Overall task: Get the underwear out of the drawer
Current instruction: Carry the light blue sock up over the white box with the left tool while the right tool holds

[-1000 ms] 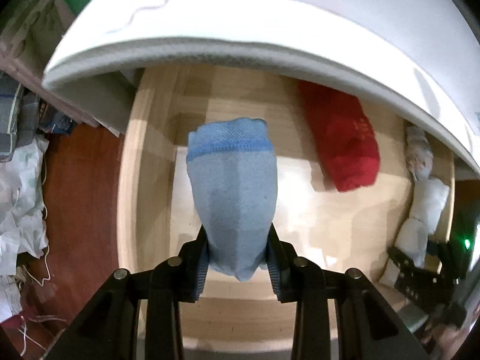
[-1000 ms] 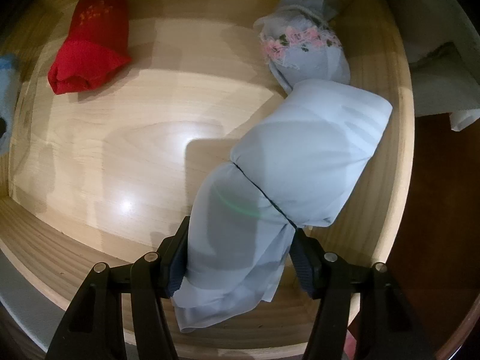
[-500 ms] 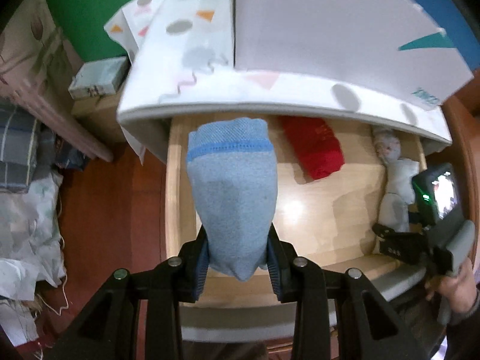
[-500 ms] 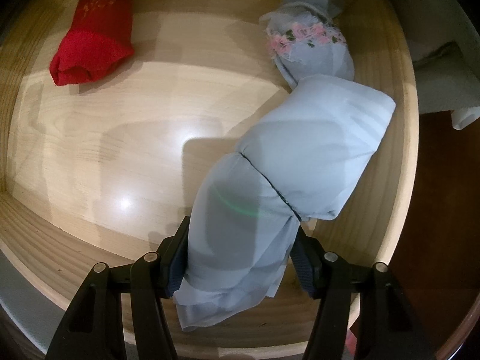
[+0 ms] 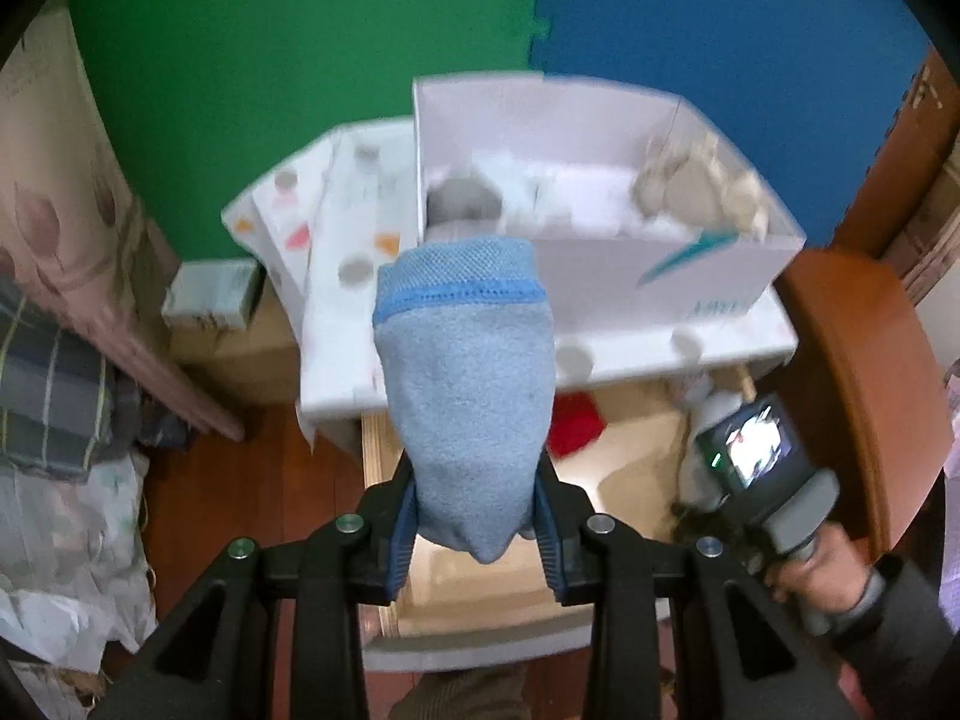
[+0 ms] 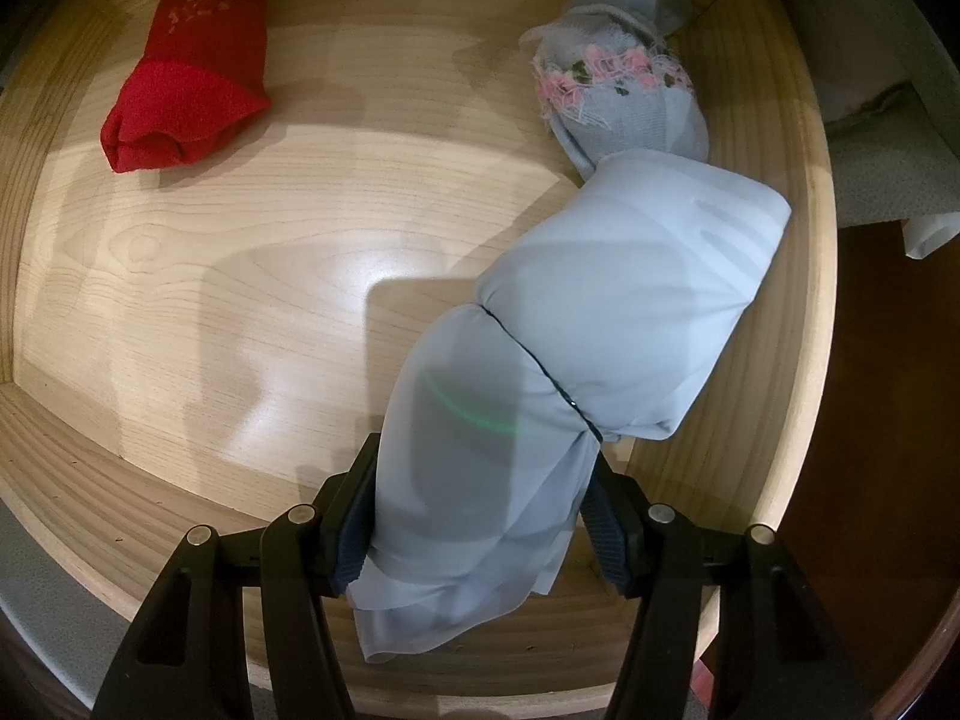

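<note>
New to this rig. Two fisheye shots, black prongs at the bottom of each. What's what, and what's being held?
No robot here: a person carries a two-finger gripper in each hand, and each gripper has a fisheye camera looking along its fingers.

In the left wrist view, the left gripper is shut on a rolled blue underwear, held above the open wooden drawer. Beyond it stands a white box. At lower right, the person's hand holds the other gripper.

In the right wrist view, the right gripper points down into the drawer, clamped on a pale blue roll. A red roll and a lace-trimmed roll also lie inside.
</note>
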Motion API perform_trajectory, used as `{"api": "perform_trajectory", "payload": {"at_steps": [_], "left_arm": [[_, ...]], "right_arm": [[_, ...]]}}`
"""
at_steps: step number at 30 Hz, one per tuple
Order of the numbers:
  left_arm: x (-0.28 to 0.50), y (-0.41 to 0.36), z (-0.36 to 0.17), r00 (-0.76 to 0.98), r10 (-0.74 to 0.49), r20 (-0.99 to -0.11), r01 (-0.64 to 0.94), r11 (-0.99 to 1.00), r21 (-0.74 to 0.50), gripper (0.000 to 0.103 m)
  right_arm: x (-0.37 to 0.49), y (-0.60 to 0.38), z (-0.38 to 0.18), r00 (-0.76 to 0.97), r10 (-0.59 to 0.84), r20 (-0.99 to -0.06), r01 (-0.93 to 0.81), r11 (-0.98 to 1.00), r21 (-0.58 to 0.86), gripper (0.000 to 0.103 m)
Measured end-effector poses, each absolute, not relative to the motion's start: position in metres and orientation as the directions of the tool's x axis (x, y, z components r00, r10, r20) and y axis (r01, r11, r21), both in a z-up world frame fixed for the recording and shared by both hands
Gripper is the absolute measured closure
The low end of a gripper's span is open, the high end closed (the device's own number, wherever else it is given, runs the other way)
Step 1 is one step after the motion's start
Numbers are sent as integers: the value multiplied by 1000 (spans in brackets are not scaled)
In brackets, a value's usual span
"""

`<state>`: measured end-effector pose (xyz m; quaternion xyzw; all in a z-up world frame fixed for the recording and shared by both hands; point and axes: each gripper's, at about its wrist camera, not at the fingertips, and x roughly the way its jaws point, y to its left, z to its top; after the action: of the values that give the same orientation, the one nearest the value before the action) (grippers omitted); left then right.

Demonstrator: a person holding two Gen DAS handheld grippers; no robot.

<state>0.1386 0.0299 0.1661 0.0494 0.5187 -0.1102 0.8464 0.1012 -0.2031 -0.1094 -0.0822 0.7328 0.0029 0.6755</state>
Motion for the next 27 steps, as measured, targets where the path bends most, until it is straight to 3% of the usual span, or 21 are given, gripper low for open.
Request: {"api": "perform_trajectory", "payload": {"at_steps": [14,27], "left_arm": [[237,-18,217,520,-178,-835,239,969,-58,69],[291,-41,150,404,-97,-910,207,978,-13,68]], "right_arm": [[98,-207,-111,-67,-108,-992,-121,988,-99,45],[96,-217,-114,-60,-92,-994,-121,989,-85,45]]}}
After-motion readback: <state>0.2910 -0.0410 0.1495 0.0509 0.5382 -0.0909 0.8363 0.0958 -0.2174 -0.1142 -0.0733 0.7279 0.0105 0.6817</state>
